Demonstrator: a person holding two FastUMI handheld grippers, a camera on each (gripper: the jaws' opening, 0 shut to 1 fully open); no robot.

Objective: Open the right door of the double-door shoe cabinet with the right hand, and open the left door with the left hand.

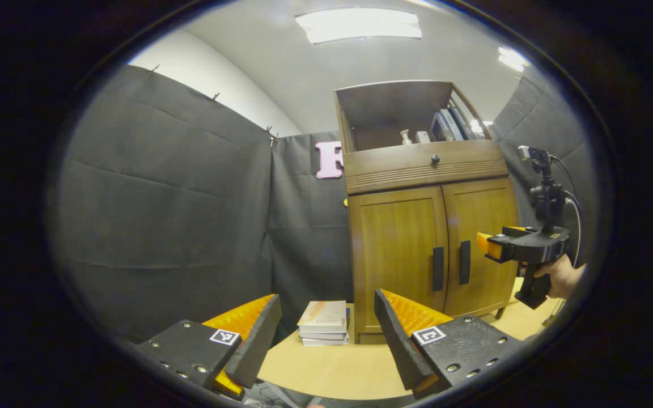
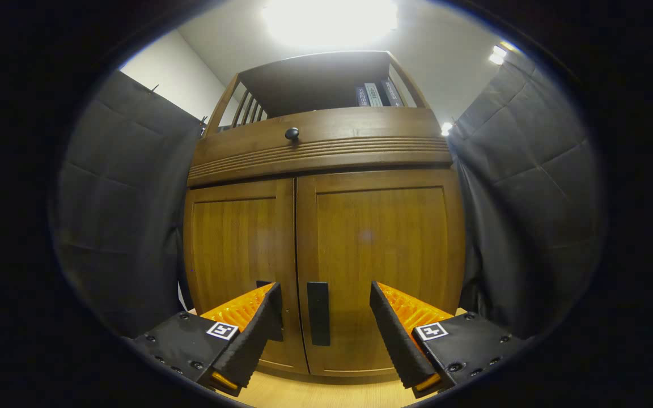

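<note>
The wooden shoe cabinet (image 1: 423, 226) stands on the tan floor with both doors closed. Its left door (image 1: 400, 255) and right door (image 1: 479, 243) each carry a black vertical handle near the middle seam. In the right gripper view my right gripper (image 2: 323, 306) is open, close to the cabinet, with the right door's handle (image 2: 318, 313) between its fingers and short of them. The left door's handle (image 2: 264, 283) is partly hidden behind the left finger. My left gripper (image 1: 326, 317) is open farther back. The right gripper (image 1: 522, 246), held by a hand, hovers before the right door.
A stack of books (image 1: 324, 323) lies on the floor left of the cabinet. A drawer with a round knob (image 1: 435, 159) sits above the doors, and an open shelf (image 1: 417, 122) with books and small items tops it. Black cloth walls surround the cabinet.
</note>
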